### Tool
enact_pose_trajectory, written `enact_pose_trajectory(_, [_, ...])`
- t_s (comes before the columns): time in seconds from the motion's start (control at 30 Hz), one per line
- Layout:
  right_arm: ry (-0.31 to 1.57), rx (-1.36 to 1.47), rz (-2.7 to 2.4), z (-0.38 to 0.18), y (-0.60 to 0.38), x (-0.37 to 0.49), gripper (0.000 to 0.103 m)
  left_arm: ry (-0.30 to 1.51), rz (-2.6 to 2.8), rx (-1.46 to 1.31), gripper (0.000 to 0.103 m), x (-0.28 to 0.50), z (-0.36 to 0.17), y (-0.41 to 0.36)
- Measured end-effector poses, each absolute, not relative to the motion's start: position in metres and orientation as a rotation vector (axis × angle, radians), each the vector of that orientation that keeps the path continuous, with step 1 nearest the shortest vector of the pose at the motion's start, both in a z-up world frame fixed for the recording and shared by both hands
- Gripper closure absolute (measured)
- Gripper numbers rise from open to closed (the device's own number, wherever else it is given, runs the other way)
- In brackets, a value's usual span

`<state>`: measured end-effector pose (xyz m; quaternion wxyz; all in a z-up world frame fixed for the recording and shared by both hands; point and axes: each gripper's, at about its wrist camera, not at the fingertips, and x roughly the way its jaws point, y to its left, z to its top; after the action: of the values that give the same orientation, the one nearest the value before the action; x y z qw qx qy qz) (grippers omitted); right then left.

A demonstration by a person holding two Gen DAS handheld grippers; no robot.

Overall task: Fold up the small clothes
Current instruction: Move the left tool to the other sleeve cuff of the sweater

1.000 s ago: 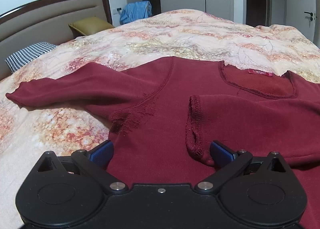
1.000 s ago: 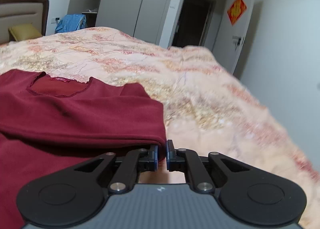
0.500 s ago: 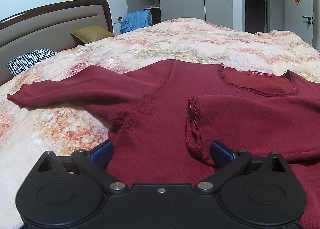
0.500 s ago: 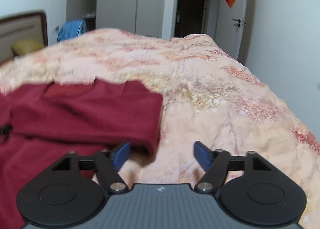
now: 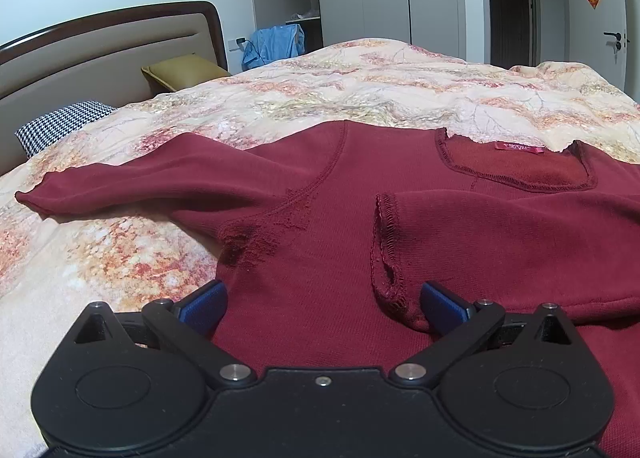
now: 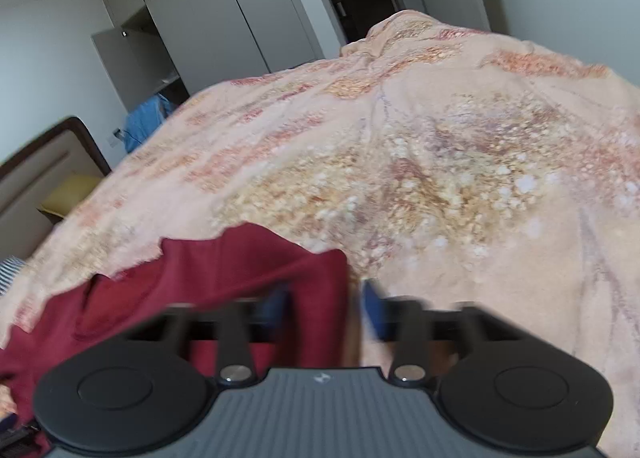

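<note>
Since a second ago my right gripper [image 6: 324, 310] has let go of the shirt's folded edge, jaws now apart, view blurred and tilted. Left gripper [image 5: 322, 302] stays spread wide over the maroon shirt [image 5: 332, 258], lying flat on the floral duvet [image 5: 360, 86], one sleeve [image 5: 500, 242] folded across.

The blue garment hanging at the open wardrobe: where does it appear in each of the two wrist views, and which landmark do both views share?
Left wrist view: the blue garment hangs in the upper middle, just right of the headboard, behind the bed.
Right wrist view: it sits at the left, above the headboard, in a tilted, blurred picture.
Shared landmark: the yellow pillow against the headboard, below and left of the garment in both.
</note>
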<state>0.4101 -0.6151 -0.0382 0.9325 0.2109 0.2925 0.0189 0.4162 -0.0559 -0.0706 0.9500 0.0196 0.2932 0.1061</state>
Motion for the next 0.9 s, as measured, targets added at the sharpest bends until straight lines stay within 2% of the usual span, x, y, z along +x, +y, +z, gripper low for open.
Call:
enact_pose_trajectory(0.07, [0.591,0.396,0.037,-0.034,-0.612,0.406,0.093,0.596,0.216,0.041,0.0,0.416,-0.071,-0.056])
enact_pose_trajectory(0.27, [0.607,0.332,-0.06,-0.034,-0.607,0.404,0.095,0.601,0.212,0.034,0.0,0.417,-0.07,-0.055])
enact_pose_trajectory(0.37, [0.613,0.277,-0.056,-0.037,-0.599,0.405,0.093,0.621,0.19,0.009,0.0,0.419,-0.062,-0.05])
enact_pose_trajectory(0.4, [0.615,0.26,-0.06,-0.034,-0.597,0.404,0.086,0.632,0.176,-0.006,0.0,0.42,-0.057,-0.046])
enact_pose_trajectory(0.47, [0.609,0.247,-0.069,-0.027,-0.596,0.395,0.055,0.644,0.167,-0.036,0.0,0.42,-0.047,-0.037])
enact_pose_trajectory(0.5, [0.599,0.24,-0.071,-0.022,-0.596,0.389,0.034,0.644,0.18,-0.044,0.0,0.42,-0.041,-0.033])
enact_pose_trajectory(0.53, [0.586,0.23,-0.067,-0.017,-0.594,0.382,0.027,0.644,0.199,-0.041,0.0,0.419,-0.035,-0.03])
enact_pose_trajectory(0.57, [0.582,0.219,-0.055,-0.012,-0.591,0.375,0.027,0.651,0.222,-0.025,0.0,0.419,-0.029,-0.027])
enact_pose_trajectory(0.6, [0.581,0.215,-0.038,-0.008,-0.588,0.367,0.022,0.657,0.244,-0.004,0.0,0.419,-0.023,-0.023])
enact_pose_trajectory(0.63, [0.578,0.218,-0.024,-0.004,-0.585,0.358,0.011,0.654,0.26,0.013,0.0,0.418,-0.016,-0.018])
enact_pose_trajectory(0.7, [0.553,0.221,0.004,0.003,-0.575,0.338,0.0,0.639,0.288,0.032,0.0,0.416,-0.003,0.0])
enact_pose_trajectory(0.9, [0.534,0.153,0.128,0.016,-0.526,0.277,0.0,0.622,0.446,-0.003,0.0,0.416,0.036,0.101])
